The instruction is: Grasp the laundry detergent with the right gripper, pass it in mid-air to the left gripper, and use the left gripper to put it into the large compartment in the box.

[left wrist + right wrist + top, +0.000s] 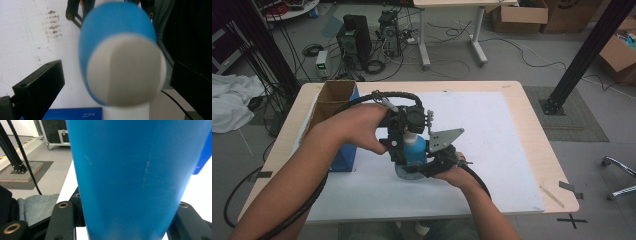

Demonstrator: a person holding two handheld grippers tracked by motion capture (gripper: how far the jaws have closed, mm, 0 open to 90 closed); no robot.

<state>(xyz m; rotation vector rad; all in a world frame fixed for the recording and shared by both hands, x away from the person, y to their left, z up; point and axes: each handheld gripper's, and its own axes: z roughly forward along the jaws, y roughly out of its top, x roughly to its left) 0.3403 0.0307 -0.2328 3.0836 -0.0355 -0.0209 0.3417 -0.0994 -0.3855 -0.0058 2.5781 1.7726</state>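
1. I have one blue bottle (413, 150) standing at the centre of the high view on the white sheet (492, 150) that covers the worktop (537, 130). In the right gripper view its blue body (135, 177) runs from top to bottom of the frame.
2. My right gripper (432, 165) is clenched on the lower body of the bottle; its two black jaws sit tight at either side of it at the bottom of the right gripper view.
3. My left gripper (404, 145) comes down over the top of the bottle. In the left gripper view the white cap (125, 70) sits between the jaws, which stand apart from it, so this gripper is released.
4. I judge the step in hand to be seating the left gripper on the cap. To do it well I would keep the right grasp firm and the bottle upright, centre the cap between the jaws, then close squarely so it does not slip.
5. Count: one bottle, one cap, two grippers, one blue box (343, 155) and one cardboard box (329, 102) at the left of the high view.
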